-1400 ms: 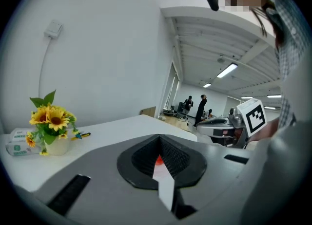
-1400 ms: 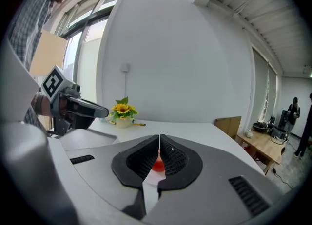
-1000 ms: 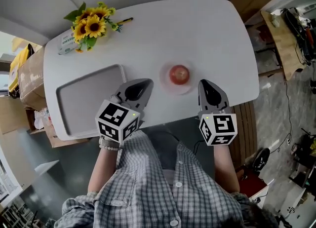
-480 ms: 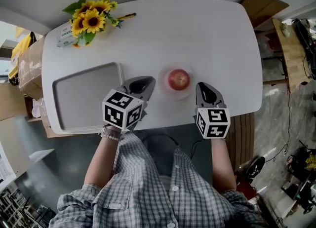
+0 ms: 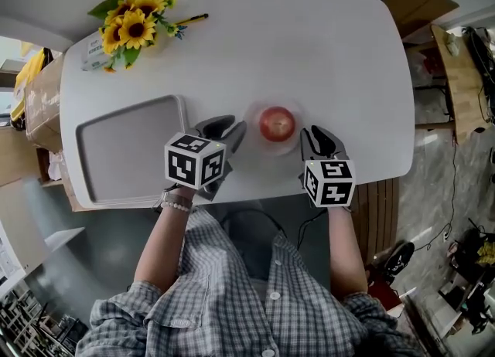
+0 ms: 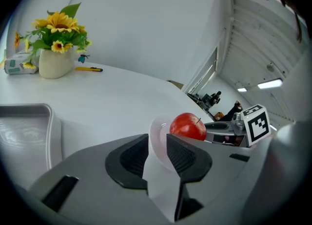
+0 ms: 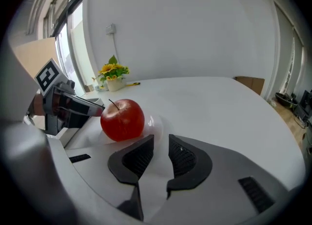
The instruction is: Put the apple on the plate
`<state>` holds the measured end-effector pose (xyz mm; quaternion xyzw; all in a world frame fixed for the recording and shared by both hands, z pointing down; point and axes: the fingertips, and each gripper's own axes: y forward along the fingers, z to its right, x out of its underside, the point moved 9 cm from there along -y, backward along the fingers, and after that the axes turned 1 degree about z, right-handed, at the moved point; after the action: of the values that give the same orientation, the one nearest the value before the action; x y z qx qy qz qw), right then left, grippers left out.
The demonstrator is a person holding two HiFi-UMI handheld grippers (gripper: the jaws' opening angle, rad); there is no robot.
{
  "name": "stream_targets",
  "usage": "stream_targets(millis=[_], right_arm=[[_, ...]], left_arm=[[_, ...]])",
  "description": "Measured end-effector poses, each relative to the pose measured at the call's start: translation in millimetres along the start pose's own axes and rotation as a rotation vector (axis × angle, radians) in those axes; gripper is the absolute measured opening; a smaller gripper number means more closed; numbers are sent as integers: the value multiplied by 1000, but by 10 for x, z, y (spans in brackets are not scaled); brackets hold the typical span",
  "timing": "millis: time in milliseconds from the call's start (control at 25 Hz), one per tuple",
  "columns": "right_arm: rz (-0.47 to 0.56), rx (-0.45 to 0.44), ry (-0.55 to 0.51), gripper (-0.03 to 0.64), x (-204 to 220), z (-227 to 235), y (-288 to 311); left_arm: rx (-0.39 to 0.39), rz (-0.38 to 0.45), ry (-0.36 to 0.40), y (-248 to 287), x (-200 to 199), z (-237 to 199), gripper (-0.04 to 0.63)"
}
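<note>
A red apple [image 5: 277, 123] rests on a small white plate [image 5: 288, 147] near the front edge of the white table [image 5: 325, 54]. My left gripper [image 5: 234, 127] lies just left of the plate, its tips at the rim, jaws shut with only a thin slit and nothing held. My right gripper [image 5: 313, 134] sits just right of the plate, likewise shut and empty. The left gripper view has the apple [image 6: 188, 126] and plate [image 6: 155, 136] right beyond the jaws of the left gripper [image 6: 157, 146]. The right gripper view shows the apple [image 7: 122, 120] ahead-left of the right gripper [image 7: 161, 146].
A grey tray [image 5: 128, 151] lies on the table to the left of my left gripper. A vase of sunflowers [image 5: 128, 27], a small packet [image 5: 91, 45] and a pen [image 5: 189, 18] stand at the far left corner. Cardboard boxes [image 5: 35, 108] sit beyond the table's left edge.
The head view has shifted. Both grippers have drawn slightly closer to the plate's sides. The apple stays on the plate.
</note>
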<state>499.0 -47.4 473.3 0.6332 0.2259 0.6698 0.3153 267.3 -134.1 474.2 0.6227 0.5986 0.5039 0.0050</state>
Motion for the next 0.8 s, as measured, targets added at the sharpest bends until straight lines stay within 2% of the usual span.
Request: stream_targets(millis=[40,120,480,800], right_arm=[[-9,-17,11,83,21,-2,26],[-14,-43,52,94,44,-1,70],[-19,-85,147,94,71,21,171],[-52,-120,175,92,35,-31,239]], left_arm=[[-6,-9,-1,23,15,-9,101],[-22,-26,4,63,42,-27,104],[-50,-46,-64,158,176,-61,106],[-79,-79,-53,227,155,-49,104]])
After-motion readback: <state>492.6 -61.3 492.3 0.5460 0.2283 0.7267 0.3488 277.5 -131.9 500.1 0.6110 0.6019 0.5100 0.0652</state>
